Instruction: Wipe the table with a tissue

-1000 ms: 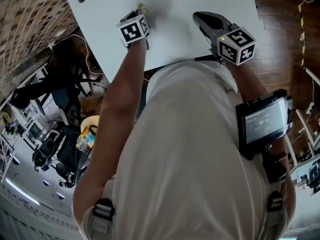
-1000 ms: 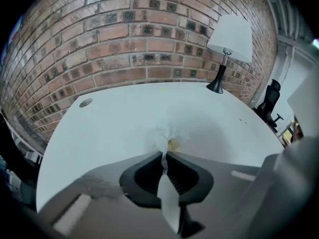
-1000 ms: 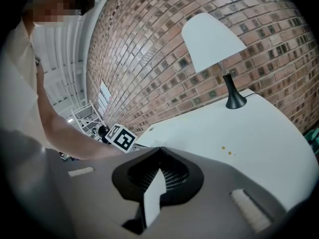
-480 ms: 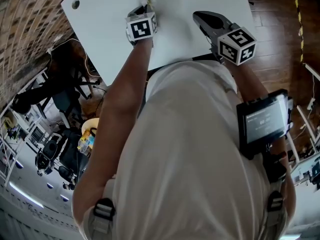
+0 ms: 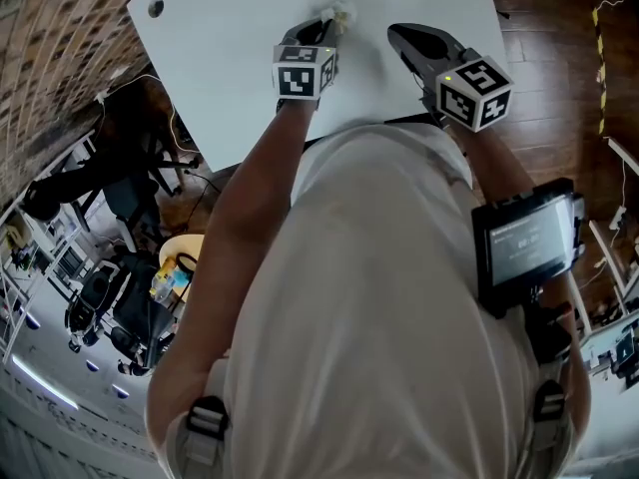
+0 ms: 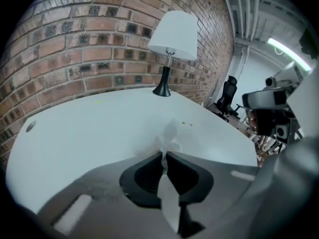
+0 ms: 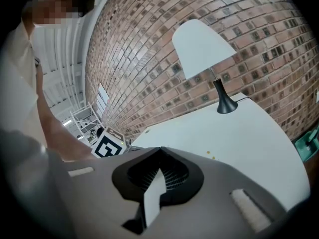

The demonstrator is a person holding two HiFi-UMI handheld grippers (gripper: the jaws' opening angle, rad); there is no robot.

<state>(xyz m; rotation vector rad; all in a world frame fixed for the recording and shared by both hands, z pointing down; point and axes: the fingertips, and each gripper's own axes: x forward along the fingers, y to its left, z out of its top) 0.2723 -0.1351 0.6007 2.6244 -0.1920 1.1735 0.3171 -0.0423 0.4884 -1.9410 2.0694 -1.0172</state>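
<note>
- Head view, left gripper [image 5: 324, 28]: jaws clamped on tissue [image 5: 337, 13]; tissue lies on table [image 5: 220, 58] at frame's 12 o'clock.
- Right gripper [image 5: 401, 34]: at 3 o'clock of left gripper, jaws together, nothing between them.
- Lamp [image 6: 173, 44]: 12 o'clock beyond tissue, left gripper view.

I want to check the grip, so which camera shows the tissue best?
The left gripper view: the tissue sits pinched in the left gripper's shut jaws. In the head view it is only a small tuft past that gripper. The right gripper view does not show it.
</note>
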